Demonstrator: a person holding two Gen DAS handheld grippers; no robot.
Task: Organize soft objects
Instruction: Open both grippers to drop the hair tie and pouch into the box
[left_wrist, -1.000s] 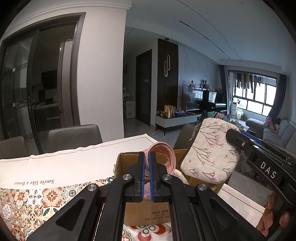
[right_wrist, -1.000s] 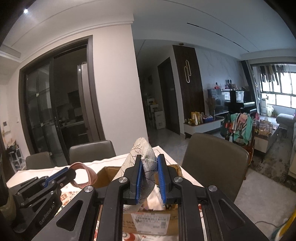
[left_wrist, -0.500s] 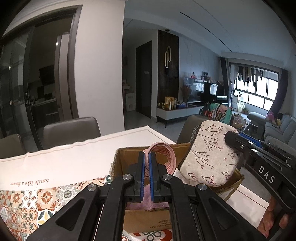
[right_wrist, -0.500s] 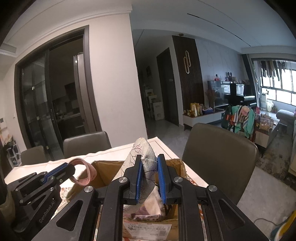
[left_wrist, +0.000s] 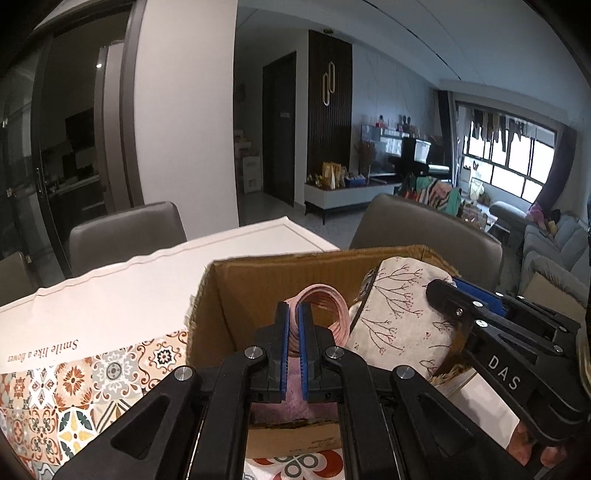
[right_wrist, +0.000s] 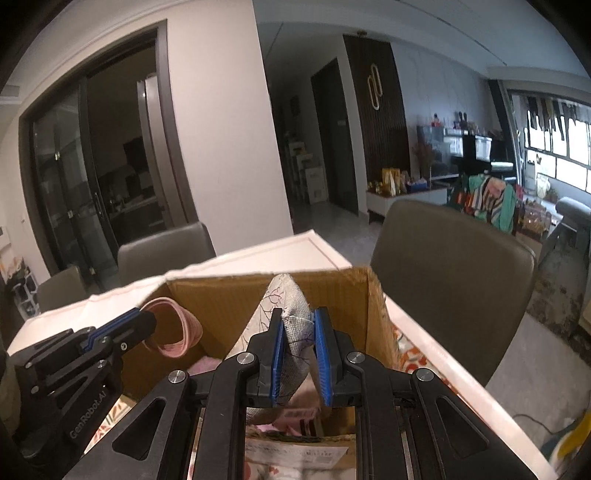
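Seen from the left, the left gripper (left_wrist: 291, 317), clamped on a pink band (left_wrist: 327, 308), has dipped into the cardboard box (left_wrist: 258, 280); from the right, the right gripper (right_wrist: 299, 325), pinching a patterned pouch (right_wrist: 291, 317), has followed, so release looks near.

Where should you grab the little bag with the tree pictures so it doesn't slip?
Pinch the floral pouch by its thin seam edge, coming from above, as the right gripper does now. The pouch is flat and floppy and stands on edge inside the cardboard box, so only that narrow ridge fits between the fingers. The flat sides look too wide for them.
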